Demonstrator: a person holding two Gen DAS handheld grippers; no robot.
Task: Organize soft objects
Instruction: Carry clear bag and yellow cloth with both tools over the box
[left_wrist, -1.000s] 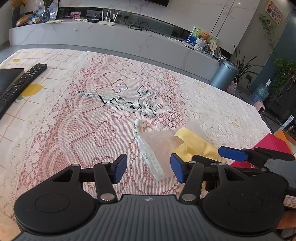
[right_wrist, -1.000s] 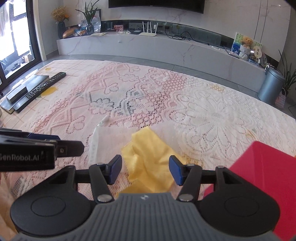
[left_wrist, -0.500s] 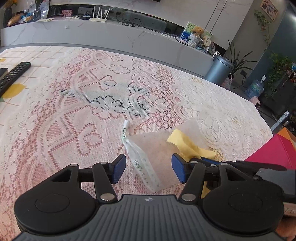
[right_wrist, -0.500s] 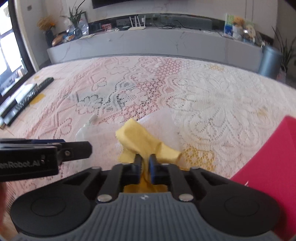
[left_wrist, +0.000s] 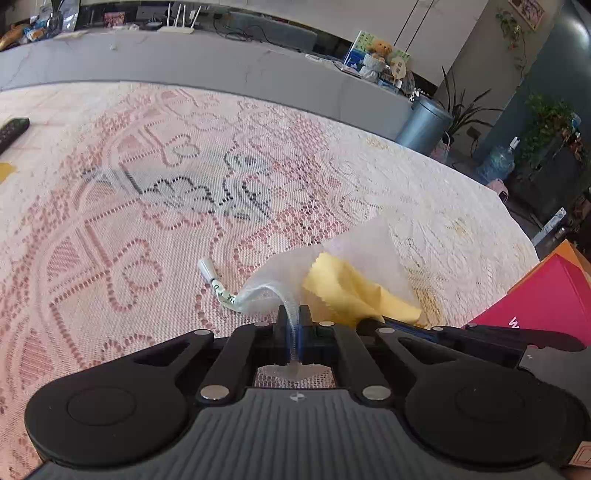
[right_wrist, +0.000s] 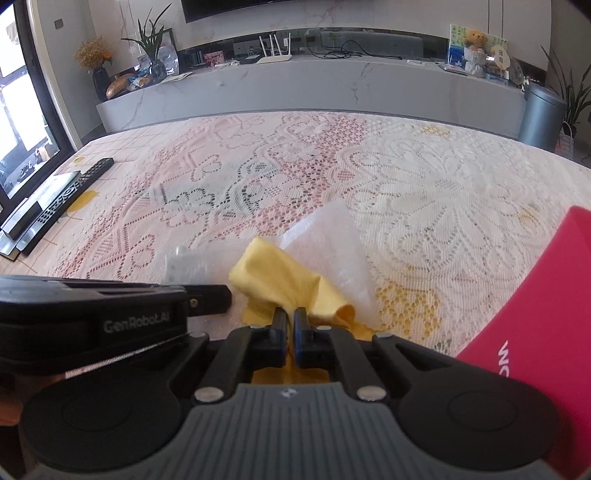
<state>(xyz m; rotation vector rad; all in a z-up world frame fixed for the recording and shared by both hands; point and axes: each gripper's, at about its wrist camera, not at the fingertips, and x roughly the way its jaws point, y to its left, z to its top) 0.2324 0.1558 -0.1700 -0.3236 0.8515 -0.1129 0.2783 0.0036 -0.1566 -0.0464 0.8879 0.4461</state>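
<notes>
A clear mesh pouch (left_wrist: 354, 251) with a white zip edge lies on the lace-covered table. My left gripper (left_wrist: 293, 321) is shut on its zip edge and lifts that edge. A yellow cloth (left_wrist: 351, 291) sticks out of the pouch mouth. My right gripper (right_wrist: 290, 325) is shut on the yellow cloth (right_wrist: 284, 277), right beside the left gripper (right_wrist: 207, 299). The pouch shows behind the cloth in the right wrist view (right_wrist: 332, 240).
A red box (right_wrist: 535, 332) stands at the right, close to the right gripper; it also shows in the left wrist view (left_wrist: 546, 295). A black remote (right_wrist: 74, 188) and a flat dark device (right_wrist: 22, 218) lie at the table's far left.
Both grippers were open a second ago. The right one shut on the yellow cloth first, then the left one shut on the pouch's zip edge and raised it.
</notes>
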